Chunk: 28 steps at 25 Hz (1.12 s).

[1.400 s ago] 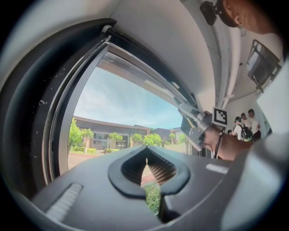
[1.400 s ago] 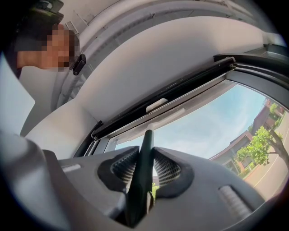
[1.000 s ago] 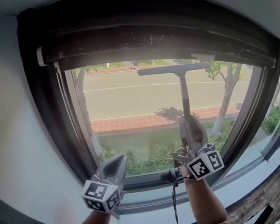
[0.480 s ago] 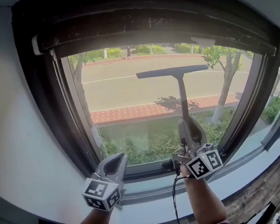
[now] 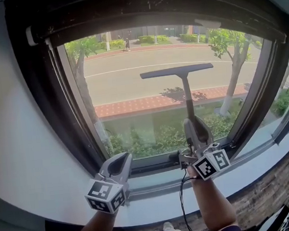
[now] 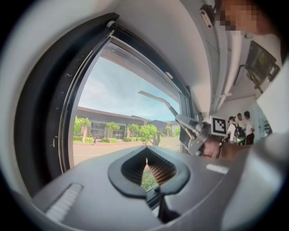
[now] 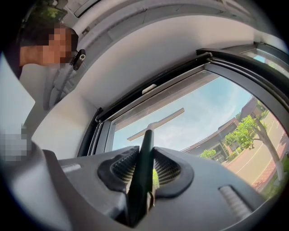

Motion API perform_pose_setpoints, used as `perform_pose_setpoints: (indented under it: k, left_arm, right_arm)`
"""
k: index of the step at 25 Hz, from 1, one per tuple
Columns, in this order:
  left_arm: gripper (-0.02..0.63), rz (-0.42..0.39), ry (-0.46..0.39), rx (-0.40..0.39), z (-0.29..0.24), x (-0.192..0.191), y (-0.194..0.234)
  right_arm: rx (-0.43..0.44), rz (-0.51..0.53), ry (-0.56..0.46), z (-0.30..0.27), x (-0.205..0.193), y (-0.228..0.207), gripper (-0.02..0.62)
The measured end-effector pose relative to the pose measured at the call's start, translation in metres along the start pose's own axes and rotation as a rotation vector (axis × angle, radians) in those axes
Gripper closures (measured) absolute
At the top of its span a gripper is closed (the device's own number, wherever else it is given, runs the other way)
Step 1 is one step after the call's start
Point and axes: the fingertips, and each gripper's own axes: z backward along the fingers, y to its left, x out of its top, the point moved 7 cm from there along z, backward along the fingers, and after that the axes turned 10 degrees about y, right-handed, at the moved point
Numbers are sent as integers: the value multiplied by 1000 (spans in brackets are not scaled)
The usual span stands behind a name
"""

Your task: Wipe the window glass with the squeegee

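The squeegee (image 5: 188,97) stands upright against the window glass (image 5: 126,83), its dark blade (image 5: 177,71) level about a third of the way down the pane. My right gripper (image 5: 196,130) is shut on the lower end of the handle, just above the sill. In the right gripper view the dark handle (image 7: 145,153) runs up between the ribbed pads to the blade (image 7: 156,124). My left gripper (image 5: 118,166) hovers low at the pane's bottom left, shut and holding nothing. The left gripper view shows its jaws (image 6: 145,164) closed, with the squeegee (image 6: 156,97) and right gripper (image 6: 195,133) off to the right.
A thick dark window frame (image 5: 42,97) surrounds the pane, with a roller housing (image 5: 138,10) across the top. A white sill (image 5: 158,195) runs below. A black cable (image 5: 183,200) hangs from the right gripper. Another pane (image 5: 287,102) adjoins at right. People (image 6: 239,128) stand in the room behind.
The squeegee blade has come down the glass from near the top edge, with the right gripper lowering toward the sill. The left gripper has stayed at the lower left.
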Motion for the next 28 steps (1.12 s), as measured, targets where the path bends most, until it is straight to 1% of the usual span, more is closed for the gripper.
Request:
perform_pose_setpoints:
  k: [10,13,17,21,24,28]
  left_arm:
    - [601,11,20,-21,-4,-19,-7]
    - [601,22,11,-18,-5,-19,-7]
    - [601,14,20,-5,-7,-17,-2]
    - [601,14,33,-23,-6,-33,-3]
    - [601,22,51,-38,-4,-29,-7]
    - [601,39,67,-52,11,-24,-1]
  right_arm:
    - [-20,-24,43,17,-21,-1,492]
    - [-28,-29,53,21,-29,-2,492]
    - [-8,-25,58,13,-38,-6,492]
    - [-35,-54,79,29,-54,-2,492]
    - [-52,-69,97,37,-53,2,492]
    - [-65,-85,116,37,-51,21,492]
